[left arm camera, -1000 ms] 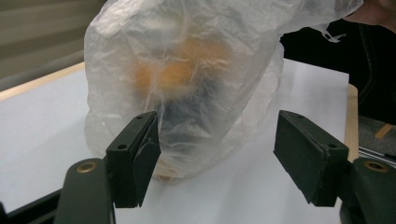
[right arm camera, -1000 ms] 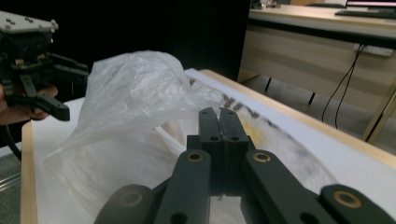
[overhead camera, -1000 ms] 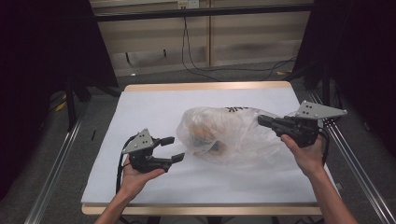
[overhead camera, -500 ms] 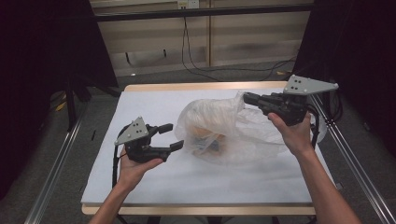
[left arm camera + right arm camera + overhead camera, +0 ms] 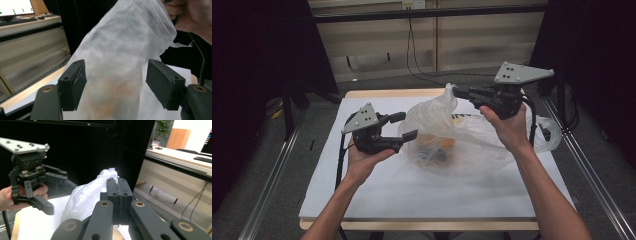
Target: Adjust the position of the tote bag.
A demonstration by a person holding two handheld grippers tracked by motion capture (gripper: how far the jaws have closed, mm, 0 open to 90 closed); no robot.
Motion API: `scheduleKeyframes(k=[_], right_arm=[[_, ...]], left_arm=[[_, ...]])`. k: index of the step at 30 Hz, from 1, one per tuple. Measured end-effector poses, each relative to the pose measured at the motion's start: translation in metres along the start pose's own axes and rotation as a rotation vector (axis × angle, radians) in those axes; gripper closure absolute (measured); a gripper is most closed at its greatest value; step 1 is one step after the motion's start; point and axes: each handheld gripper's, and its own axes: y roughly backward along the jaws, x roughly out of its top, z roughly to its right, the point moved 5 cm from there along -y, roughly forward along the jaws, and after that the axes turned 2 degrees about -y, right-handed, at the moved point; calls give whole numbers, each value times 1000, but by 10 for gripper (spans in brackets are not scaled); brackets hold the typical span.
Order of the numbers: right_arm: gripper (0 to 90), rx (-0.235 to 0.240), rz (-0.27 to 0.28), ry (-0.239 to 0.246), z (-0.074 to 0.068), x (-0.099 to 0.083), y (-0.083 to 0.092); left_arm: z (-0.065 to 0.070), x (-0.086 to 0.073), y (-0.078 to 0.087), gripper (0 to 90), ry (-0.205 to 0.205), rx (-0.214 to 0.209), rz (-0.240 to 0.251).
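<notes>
- My right gripper (image 5: 458,92) pinches the plastic bag (image 5: 447,135) top, lifting it taut.
- My left gripper (image 5: 407,127) gapes astride the bag, perhaps brushing it, ready to steady.

Both grippers, left gripper (image 5: 404,126) and right gripper (image 5: 456,92), are black with grey screw-dotted three-cornered plates, brass-looking pivot pins and black cables.

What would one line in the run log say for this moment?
right gripper: shut on plastic bag, lifting its top | left gripper: open beside bag | contents: orange, unclear | table: bag bottom resting
</notes>
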Motion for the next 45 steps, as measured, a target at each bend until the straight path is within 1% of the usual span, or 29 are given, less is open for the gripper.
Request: scheduleKeyframes(k=[1,2,4,7,9,12,13,14,15,16,17,19,20,21,22,24,25,27,28,29,30,33,36,38,39,40,41,44,45], right_arm=[[900,16,-3,10,-5,3,-8],[900,16,-3,10,-5,3,-8],[900,31,-5,17,-9,7,-16],[900,38,-16,28,-13,9,-22],[900,48,-22,27,-15,7,-26],[900,54,-26,24,-16,4,-29],[900,57,-28,22,-16,3,-30],[900,57,-28,21,-17,1,-30],[900,59,-29,19,-17,0,-31],[900,65,-32,15,-17,0,-32],[900,62,-35,18,-17,-1,-33],[900,68,-34,16,-18,-1,-34],[900,67,-35,17,-18,-1,-34],[900,64,-37,16,-18,-1,-35],[900,64,-38,17,-18,-2,-35],[900,65,-41,13,-17,-4,-35],[900,64,-41,8,-17,-6,-34],[900,70,-43,3,-17,-8,-34],[898,66,-46,0,-16,-11,-33],[896,68,-45,-1,-16,-12,-32],[890,69,-45,-3,-16,-13,-32],[804,63,-49,-4,-15,-15,-31],[690,48,-48,-11,-14,-16,-28],[630,35,-50,-22,-12,-18,-27],[606,32,-58,-31,-11,-19,-26],[595,28,-66,-33,-11,-21,-24],[587,12,-72,-35,-10,-23,-22],[577,-2,-80,-37,-8,-27,-16],[569,-23,-90,-38,-6,-32,-9]], left_arm=[[0,3,-3,328,-1,2,2],[0,5,-4,328,-5,-7,5],[0,9,-9,335,-21,-17,2],[-1,13,-12,335,-24,-24,8],[-2,15,-14,335,-43,-25,10],[-4,18,-17,316,-54,-35,9],[-4,18,-17,304,-54,-35,9],[-6,20,-19,298,-48,-35,23],[-8,20,-21,294,-56,-31,19],[-9,20,-24,289,-53,-35,15],[-9,19,-26,314,-51,-44,10],[-7,15,-30,434,-66,-55,-20],[-6,13,-32,529,-71,-64,-25],[-5,12,-32,644,-61,-80,-25],[-5,12,-32,729,-61,-80,-25],[-3,8,-35,862,-55,-104,-33],[-3,8,-35,895,-55,-104,-33],[-2,5,-36,900,-51,-109,-44],[-3,4,-36,900,-52,-96,-43],[-4,3,-35,900,-37,-92,-37],[-4,3,-35,900,-37,-92,-37],[-8,1,-30,900,-9,-88,-22],[-10,-1,-27,900,-11,-73,-18],[-11,-2,-25,900,-6,-77,-19],[-12,-3,-24,900,-4,-64,-18],[-13,-4,-22,900,-3,-71,-19],[-13,-4,-20,900,-2,-57,-20],[-15,-6,-18,900,6,-53,-17],[-16,-8,-17,900,7,-45,-28]])
